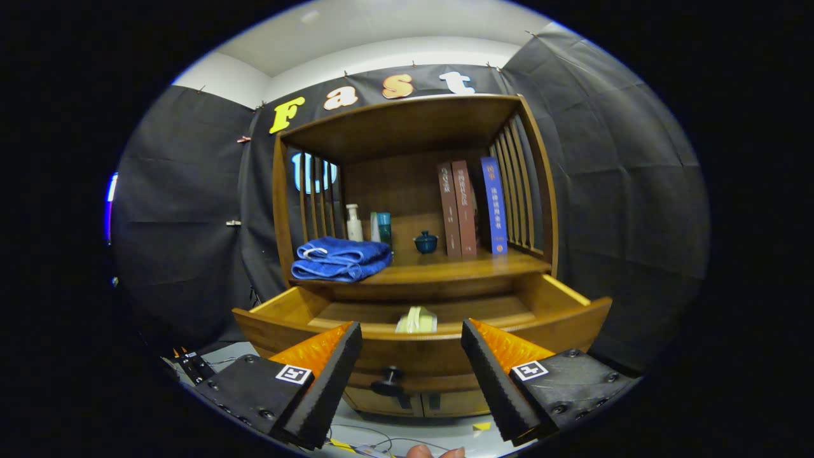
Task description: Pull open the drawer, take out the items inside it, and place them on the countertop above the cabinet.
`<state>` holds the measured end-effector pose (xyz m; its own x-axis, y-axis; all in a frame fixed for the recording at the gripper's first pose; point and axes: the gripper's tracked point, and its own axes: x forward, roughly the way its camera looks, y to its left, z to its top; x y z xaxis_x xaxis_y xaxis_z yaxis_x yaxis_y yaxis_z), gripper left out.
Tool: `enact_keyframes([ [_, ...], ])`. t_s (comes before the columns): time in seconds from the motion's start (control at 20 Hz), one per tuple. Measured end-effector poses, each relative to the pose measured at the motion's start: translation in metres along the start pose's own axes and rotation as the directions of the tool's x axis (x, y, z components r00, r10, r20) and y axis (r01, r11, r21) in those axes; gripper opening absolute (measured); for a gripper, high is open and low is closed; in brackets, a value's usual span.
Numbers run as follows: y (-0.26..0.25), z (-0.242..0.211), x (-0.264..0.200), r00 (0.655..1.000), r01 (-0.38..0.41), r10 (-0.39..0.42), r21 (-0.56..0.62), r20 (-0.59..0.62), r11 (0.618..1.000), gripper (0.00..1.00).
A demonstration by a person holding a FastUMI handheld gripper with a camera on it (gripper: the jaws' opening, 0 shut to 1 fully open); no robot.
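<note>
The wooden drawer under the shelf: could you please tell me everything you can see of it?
The wooden drawer is brown with a curved front panel carrying a dark knob. It is pulled open, level, below the cabinet's countertop. A pale yellow-green item sits inside behind the front panel; what it is cannot be told. The gripper hangs open before the front, fingers either side of the knob, not touching it.

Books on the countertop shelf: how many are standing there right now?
3, all upright at the back right of the countertop: two brown books side by side, then a blue book against the side slats. None seem hidden.
</note>
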<state>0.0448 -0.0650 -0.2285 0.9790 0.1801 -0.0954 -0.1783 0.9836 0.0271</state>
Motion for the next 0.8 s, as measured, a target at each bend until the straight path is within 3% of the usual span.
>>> enact_keyframes([
  [0.1,0.005,0.024,0.005,0.999,-0.041,0.041,-0.004,-0.001,0.999,0.98],
  [0.25,0.02,0.053,0.028,0.994,-0.093,0.099,0.101,-0.049,0.991,0.98],
  [0.35,0.007,0.054,0.055,0.987,-0.051,0.06,0.062,-0.15,0.997,0.99],
  [0.45,0.009,0.047,0.083,0.963,-0.069,0.065,-0.008,-0.26,0.998,0.98],
  [0.65,0.008,-0.003,0.126,0.867,-0.105,0.018,-0.147,-0.498,0.984,0.99],
  [0.8,0.003,-0.048,0.147,0.762,-0.088,-0.04,-0.166,-0.646,0.982,0.99],
])
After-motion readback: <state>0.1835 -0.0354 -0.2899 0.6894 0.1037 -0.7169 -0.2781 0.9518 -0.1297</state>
